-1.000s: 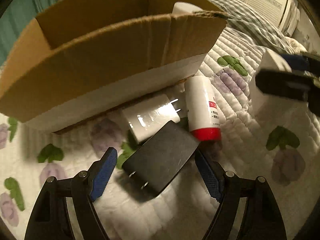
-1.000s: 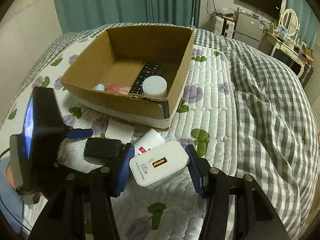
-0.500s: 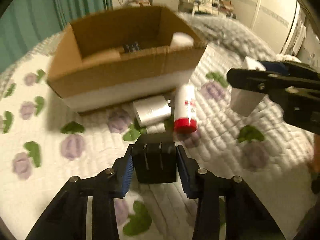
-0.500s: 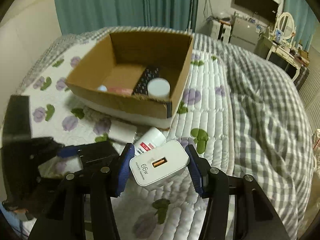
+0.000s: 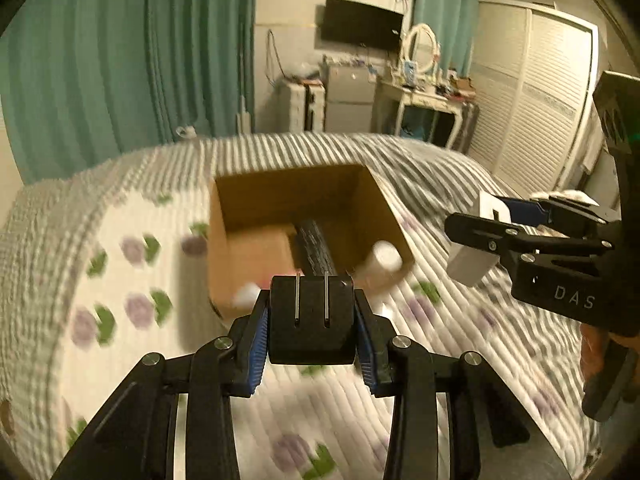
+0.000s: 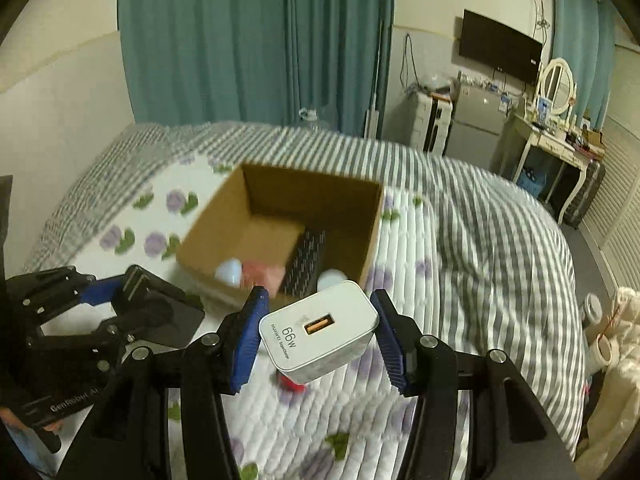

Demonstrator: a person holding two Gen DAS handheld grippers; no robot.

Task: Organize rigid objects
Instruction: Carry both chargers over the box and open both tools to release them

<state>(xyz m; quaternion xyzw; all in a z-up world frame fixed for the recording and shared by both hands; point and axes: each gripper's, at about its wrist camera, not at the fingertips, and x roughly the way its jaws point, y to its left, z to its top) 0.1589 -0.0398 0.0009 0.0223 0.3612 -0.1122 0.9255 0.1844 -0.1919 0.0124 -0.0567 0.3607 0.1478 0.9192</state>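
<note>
A black charger (image 5: pixel 312 320), prongs up, is clamped between the fingers of the left gripper (image 5: pixel 312 334). The right gripper (image 6: pixel 316 330) grips a white charger (image 6: pixel 319 332). Both hang above the bed (image 6: pixel 460 240), short of the open cardboard box (image 6: pixel 372 216), which already holds a dark remote (image 6: pixel 303 256) and small containers. Neither charger is boxed yet. Nothing visibly blocks the way.

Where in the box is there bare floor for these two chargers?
Inside the cardboard box, the bare patch is the far left floor, between the left wall and the black remote. The near edge is crowded: pale ball, pink item, white cap.
</note>
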